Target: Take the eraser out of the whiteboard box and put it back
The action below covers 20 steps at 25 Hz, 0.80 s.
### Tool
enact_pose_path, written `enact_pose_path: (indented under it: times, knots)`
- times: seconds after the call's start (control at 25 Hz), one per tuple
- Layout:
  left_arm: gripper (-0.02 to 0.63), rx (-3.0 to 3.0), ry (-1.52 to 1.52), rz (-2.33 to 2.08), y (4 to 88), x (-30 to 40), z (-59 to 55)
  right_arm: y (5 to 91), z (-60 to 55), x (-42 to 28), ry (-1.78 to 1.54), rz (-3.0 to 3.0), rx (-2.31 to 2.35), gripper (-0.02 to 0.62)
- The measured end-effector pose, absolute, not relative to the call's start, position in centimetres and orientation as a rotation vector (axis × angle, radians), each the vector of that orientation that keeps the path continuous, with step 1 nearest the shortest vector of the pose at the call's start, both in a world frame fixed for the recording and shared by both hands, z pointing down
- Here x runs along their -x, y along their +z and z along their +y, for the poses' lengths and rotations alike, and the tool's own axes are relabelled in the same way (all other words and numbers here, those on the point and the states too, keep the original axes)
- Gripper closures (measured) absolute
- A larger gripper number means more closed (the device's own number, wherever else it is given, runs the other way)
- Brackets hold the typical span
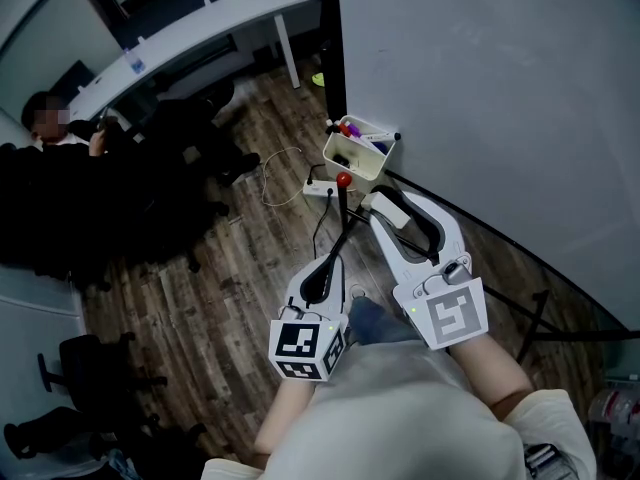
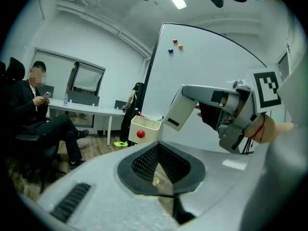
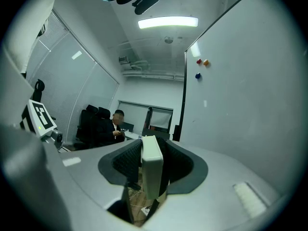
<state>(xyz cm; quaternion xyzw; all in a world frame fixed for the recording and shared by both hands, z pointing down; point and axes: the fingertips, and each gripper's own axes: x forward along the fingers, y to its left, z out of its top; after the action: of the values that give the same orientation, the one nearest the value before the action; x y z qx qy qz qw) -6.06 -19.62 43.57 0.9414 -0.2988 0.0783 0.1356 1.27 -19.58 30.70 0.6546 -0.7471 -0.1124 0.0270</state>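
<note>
**Right gripper clamped on the eraser, outside the box**

Your right gripper (image 3: pixel 152 148) is grasping the eraser (image 3: pixel 152 174). The pale block stands on edge between the two dark pads, which press on its flat sides, and its narrow face is turned to that gripper's camera. In the left gripper view the eraser juts forward past the jaw tips and tilts down toward the box.

Your left gripper (image 2: pixel 162 147) is clenched with nothing in it. Its tips meet, and only floor shows through the gap behind them. In the head view it sits just beside the right gripper, on its left and a little nearer to you.

The whiteboard box (image 1: pixel 358 154) lies ahead of both grippers, against the whiteboard (image 1: pixel 500 88). It is a cream, open-topped box with a few pens (image 1: pixel 352 128) inside. The eraser is out of it, near its rim but apart from it. A red ball (image 1: pixel 343 179) shows at the box's front. Three small magnets (image 2: pixel 175 45) sit close together high on the board.

Below the box a white power strip (image 1: pixel 320 188) lies on the wooden floor (image 1: pixel 230 268), with a thin cable looping away from it. Well apart, at the far side of the room, a person (image 1: pixel 60 148) in dark clothes sits by a long white counter (image 1: pixel 200 23).
</note>
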Motion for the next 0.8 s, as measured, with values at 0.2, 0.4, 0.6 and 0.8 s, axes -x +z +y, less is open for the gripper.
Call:
enact_pose_path:
  times: [0.2,0.4,0.6,0.8]
  knots:
    - [0.603,-2.741,0.234,-0.853,43.5,5.8,-18.9,30.9,-19.0,-1.3,-0.343,-2.310,-2.029,0.430]
    - [0.601,-2.746,0.234,-0.857,43.2,5.9,-18.7,30.9,-18.7,-1.3,-0.340,-2.312,-2.035,0.430]
    - [0.601,-2.742,0.238,-0.866,43.4,5.9,-18.9,30.7,-19.1,-1.4,-0.349,-2.317,-2.032,0.430]
    - [0.601,-2.741,0.244,-0.872,43.5,5.6,-19.9,30.5,-20.1,-1.7,-0.359,-2.321,-2.027,0.430]
